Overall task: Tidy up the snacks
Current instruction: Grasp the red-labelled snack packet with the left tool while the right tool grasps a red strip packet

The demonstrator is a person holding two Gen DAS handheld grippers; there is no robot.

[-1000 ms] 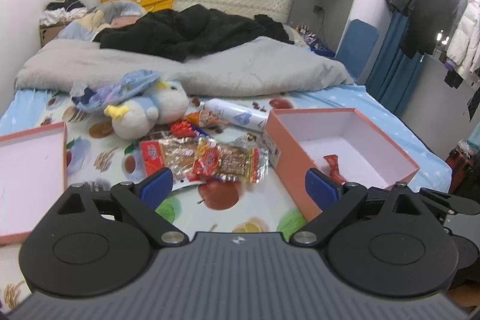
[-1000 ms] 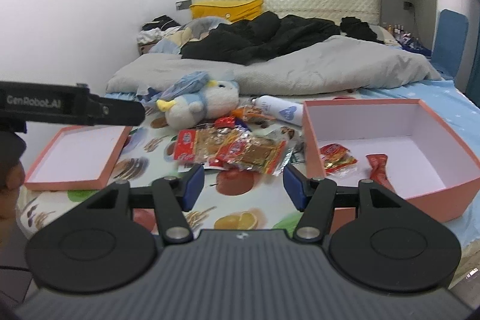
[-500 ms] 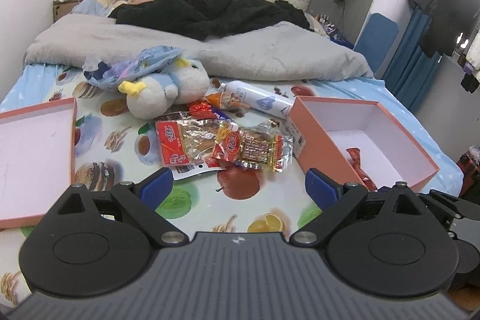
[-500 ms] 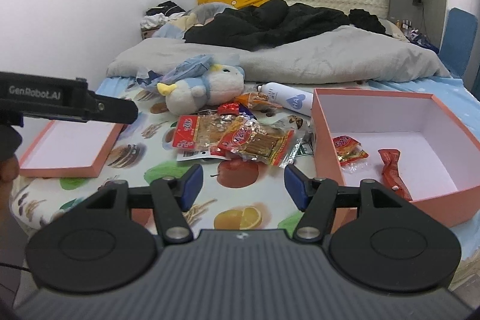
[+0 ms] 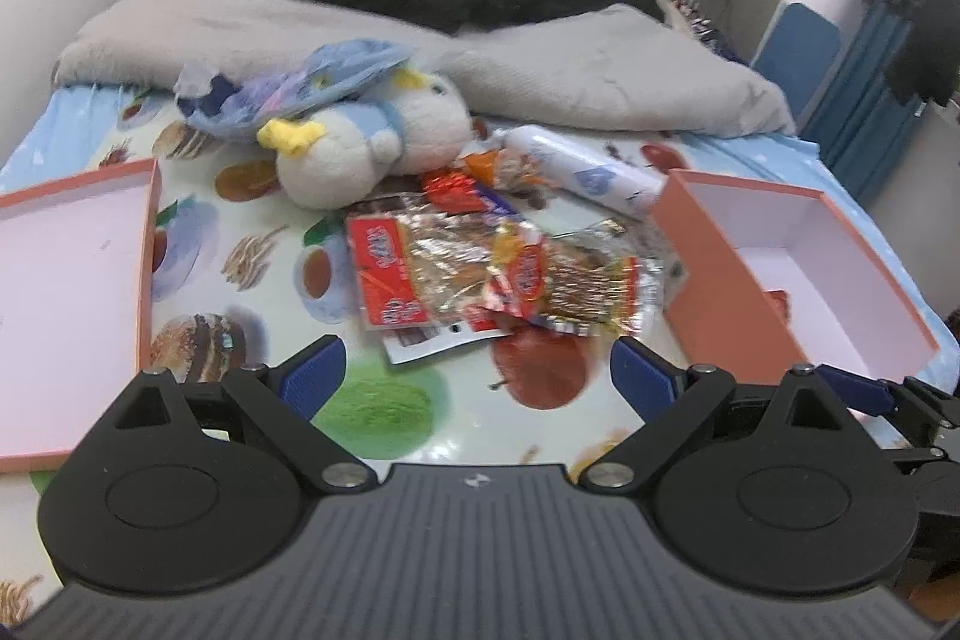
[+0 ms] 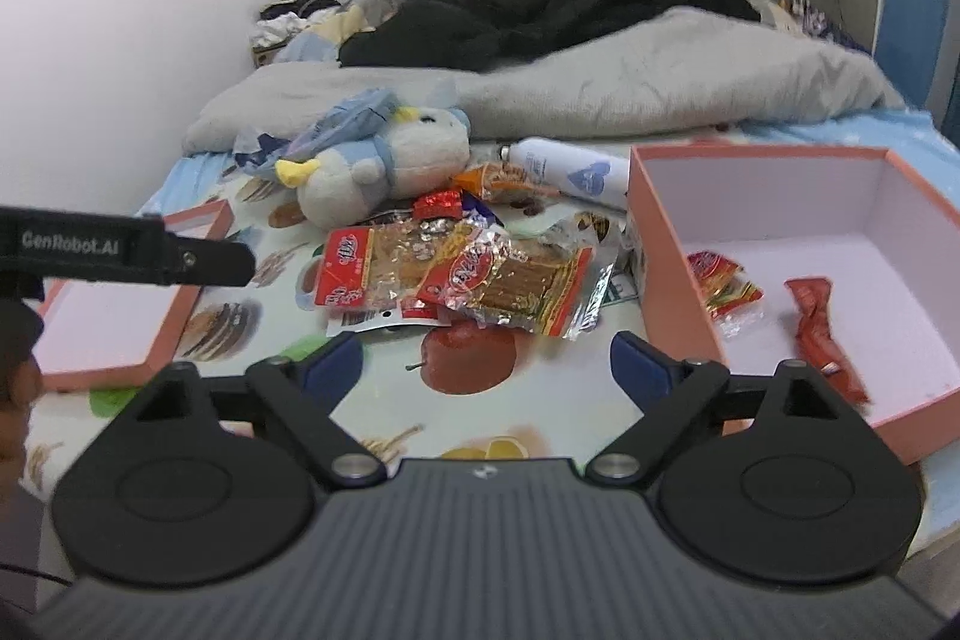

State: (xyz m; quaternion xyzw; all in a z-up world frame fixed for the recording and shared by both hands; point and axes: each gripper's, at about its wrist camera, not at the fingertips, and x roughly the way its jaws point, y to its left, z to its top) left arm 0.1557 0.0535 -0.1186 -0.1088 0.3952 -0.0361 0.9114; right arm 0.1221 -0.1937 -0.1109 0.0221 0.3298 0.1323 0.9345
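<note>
A pile of snack packets (image 5: 480, 274) (image 6: 462, 274) lies on the fruit-print sheet in the middle of the bed. A salmon box (image 5: 708, 244) (image 6: 660, 220) stands to the right of it. In the right wrist view two snacks lie inside the box: a small packet (image 6: 723, 280) and a red stick packet (image 6: 819, 334). My left gripper (image 5: 477, 376) is open and empty, just short of the pile. My right gripper (image 6: 486, 361) is open and empty, also just short of the pile. The left gripper's body (image 6: 120, 250) shows at the left of the right wrist view.
The box lid (image 5: 144, 244) (image 6: 120, 370) lies open side up at the left. A plush toy (image 5: 366, 136) and a white bottle (image 5: 582, 166) lie behind the pile. A grey duvet (image 5: 600, 64) and black clothes cover the back of the bed.
Both grippers have moved forward and down toward the snack pile. The right gripper's fingers have opened wider.
</note>
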